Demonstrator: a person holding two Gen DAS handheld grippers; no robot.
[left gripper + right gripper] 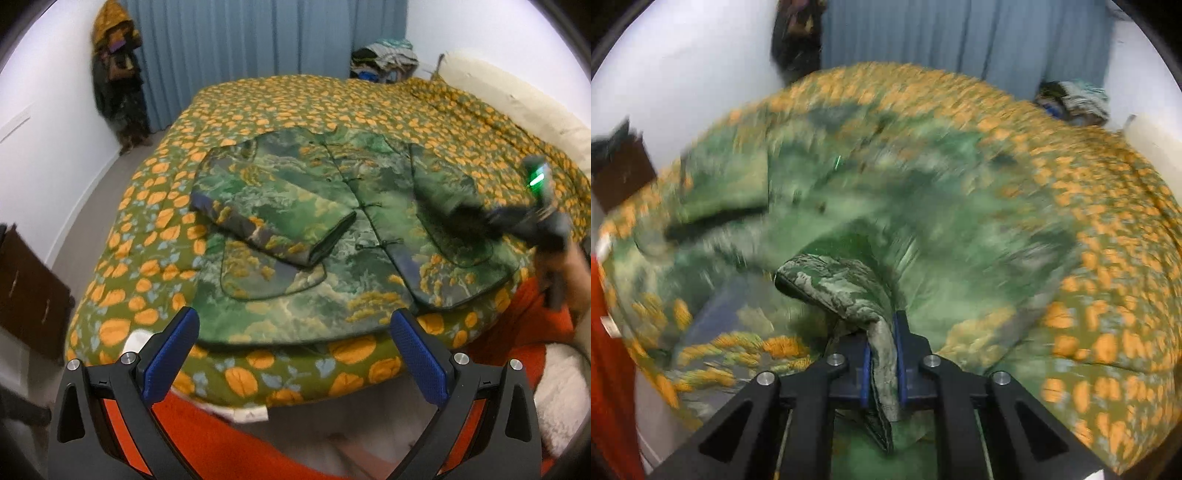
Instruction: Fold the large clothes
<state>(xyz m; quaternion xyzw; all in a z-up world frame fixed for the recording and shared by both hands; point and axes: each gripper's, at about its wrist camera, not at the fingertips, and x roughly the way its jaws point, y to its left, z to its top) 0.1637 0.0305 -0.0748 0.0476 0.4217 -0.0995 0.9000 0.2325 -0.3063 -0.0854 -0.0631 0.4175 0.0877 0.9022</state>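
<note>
A green landscape-print jacket lies front up on the bed. Its left sleeve is folded across the chest. My left gripper is open and empty, hovering just short of the jacket's near hem. My right gripper is shut on the cuff of the right sleeve and holds it lifted over the jacket body; that view is motion-blurred. In the left wrist view the right gripper shows at the right edge with the sleeve in it.
The bed has an orange-and-green floral cover. A pile of clothes lies at its far corner by the blue curtain. Dark garments hang on the left wall. A dark wooden cabinet stands left. Orange fabric hangs below the bed's near edge.
</note>
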